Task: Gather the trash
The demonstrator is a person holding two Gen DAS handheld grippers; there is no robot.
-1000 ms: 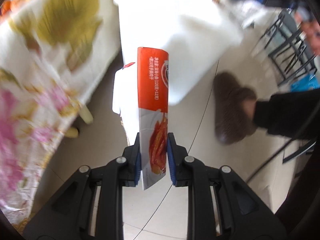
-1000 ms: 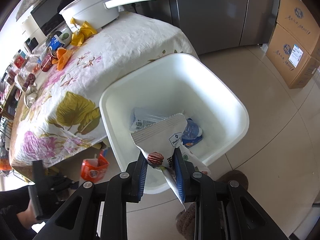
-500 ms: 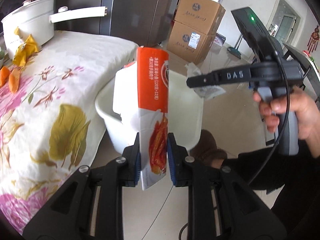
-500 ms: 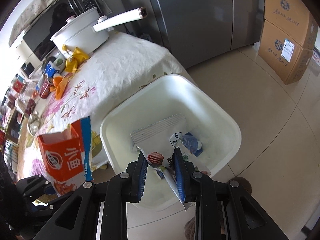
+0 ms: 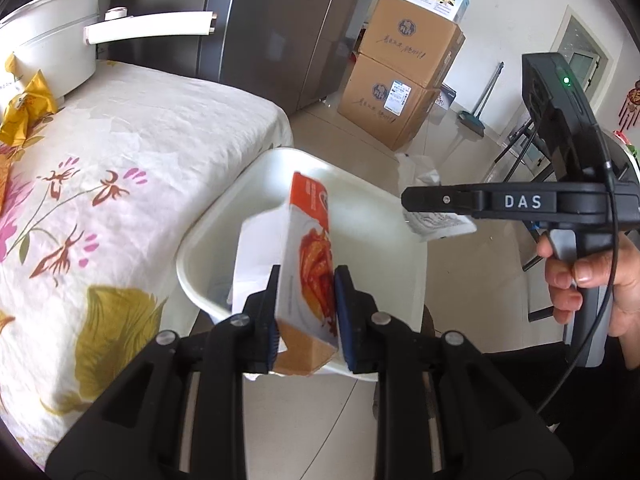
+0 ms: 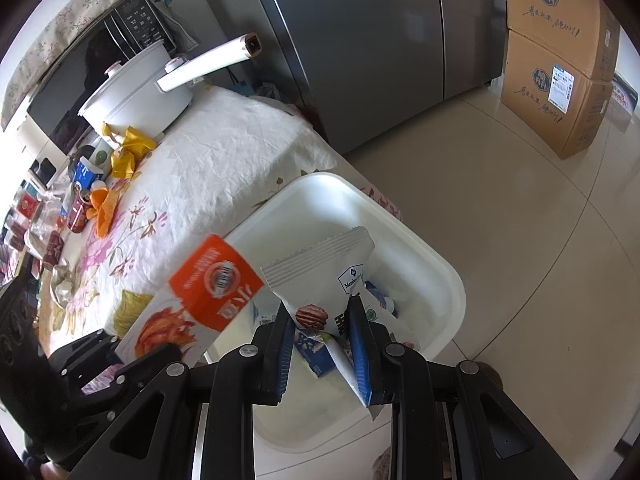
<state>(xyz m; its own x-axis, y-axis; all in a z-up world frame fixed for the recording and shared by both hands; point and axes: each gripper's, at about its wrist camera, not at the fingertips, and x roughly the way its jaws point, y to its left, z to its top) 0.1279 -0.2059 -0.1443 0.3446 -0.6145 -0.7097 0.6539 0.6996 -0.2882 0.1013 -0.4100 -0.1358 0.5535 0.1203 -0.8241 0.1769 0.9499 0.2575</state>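
Note:
A white plastic bin [image 5: 384, 216] [image 6: 444, 276] stands on the floor beside the table. My left gripper [image 5: 306, 300] is shut on an orange and white snack bag [image 5: 308, 248], tilted over the bin's near rim; the bag also shows in the right wrist view [image 6: 200, 300]. My right gripper [image 6: 320, 320] is shut on a white nut snack wrapper [image 6: 324, 272] above the bin. The right gripper also shows in the left wrist view [image 5: 412, 204], with the wrapper [image 5: 436, 224] hanging under it. Blue and white wrappers [image 6: 316, 352] lie in the bin.
A table with a floral cloth [image 5: 100, 184] holds a white pot [image 5: 52, 52], yellow wrappers [image 5: 28, 104] [image 6: 128, 148], an orange wrapper [image 6: 102, 208] and cans [image 6: 78, 208]. A grey fridge [image 6: 360, 40] and stacked cardboard boxes [image 5: 400, 80] [image 6: 560, 60] stand behind. Tiled floor lies right.
My left gripper has swung up from the floor and brought the orange bag over the bin, tilting it. My right gripper has stayed above the bin with the wrapper.

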